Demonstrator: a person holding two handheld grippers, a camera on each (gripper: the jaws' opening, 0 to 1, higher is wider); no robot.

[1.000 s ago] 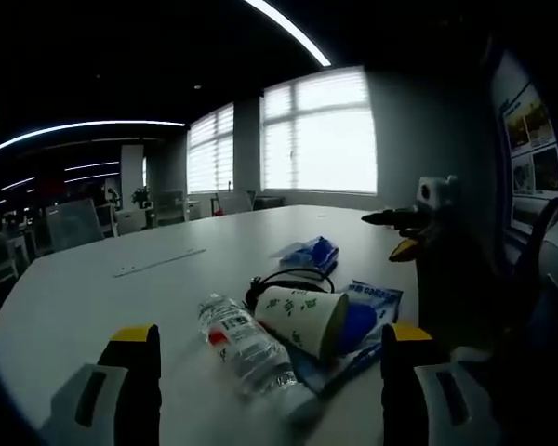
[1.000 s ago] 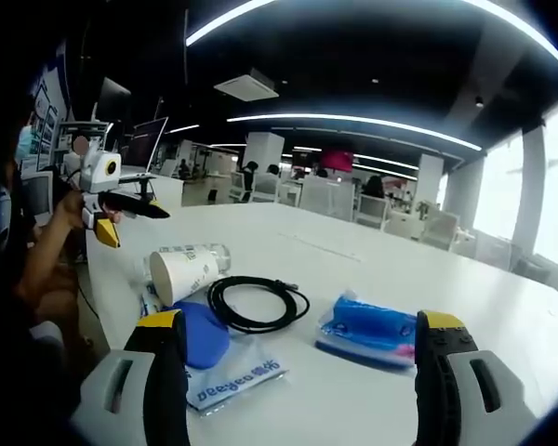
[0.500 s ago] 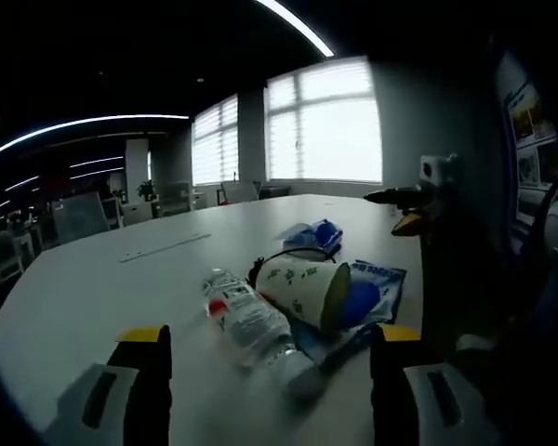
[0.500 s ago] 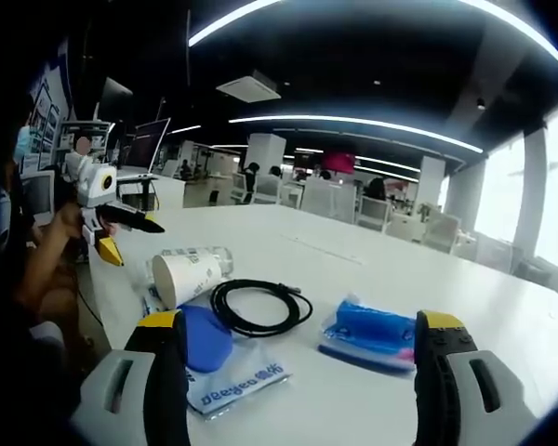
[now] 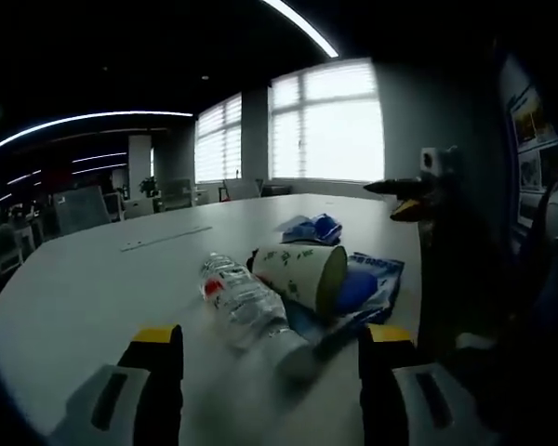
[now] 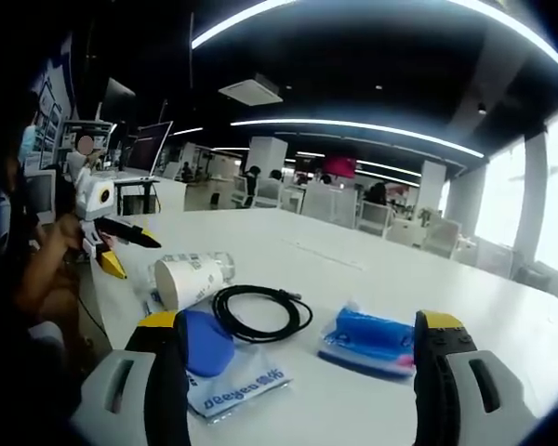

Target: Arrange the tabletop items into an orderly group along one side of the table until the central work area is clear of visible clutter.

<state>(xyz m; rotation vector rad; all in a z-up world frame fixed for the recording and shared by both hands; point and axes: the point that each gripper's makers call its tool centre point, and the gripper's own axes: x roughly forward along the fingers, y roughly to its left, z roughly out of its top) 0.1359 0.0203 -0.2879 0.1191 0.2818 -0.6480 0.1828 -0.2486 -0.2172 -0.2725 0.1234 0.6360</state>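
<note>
Two hand-held grippers are up over the white desk [image 5: 93,288]: I hold my left hand-held gripper [image 5: 270,390] wide open and empty, just short of the clear plastic water bottle [image 5: 246,311] lying on its side. Touching that bottle lies the white paper cup [image 5: 302,271], tipped over, with the blue-and-white plastic pouch [image 5: 377,279] beyond it. My right hand-held gripper [image 6: 298,390] is likewise spread wide, holding nothing, aimed level past the cup at the coiled black cable [image 6: 260,311] and the blue tissue packet [image 6: 372,336].
</note>
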